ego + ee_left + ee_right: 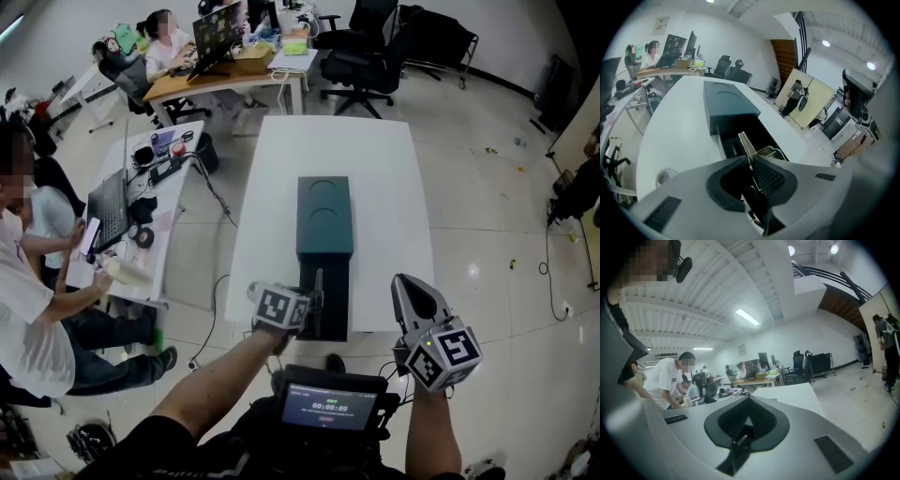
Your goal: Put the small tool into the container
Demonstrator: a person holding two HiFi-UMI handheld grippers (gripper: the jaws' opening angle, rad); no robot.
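A dark green container (324, 217) lies lengthwise on the white table (394, 187), and its near end is an open black compartment (336, 298). The small tool (319, 286), a thin metal piece, stands upright over that compartment. My left gripper (314, 305) points down at it. In the left gripper view the tool (746, 143) sticks up between the jaws of the left gripper (750, 159), which stand slightly apart. My right gripper (410, 281) hovers off the table's near right edge with nothing in it. In its own view the right gripper (749, 400) has its jaws together.
A grey desk (155, 202) with a laptop and cables stands left of the table, with people seated beside it. Office chairs (361, 56) stand beyond the far end. A small round clear object (667, 176) lies on the table's near left. A screen unit (330, 405) hangs at my chest.
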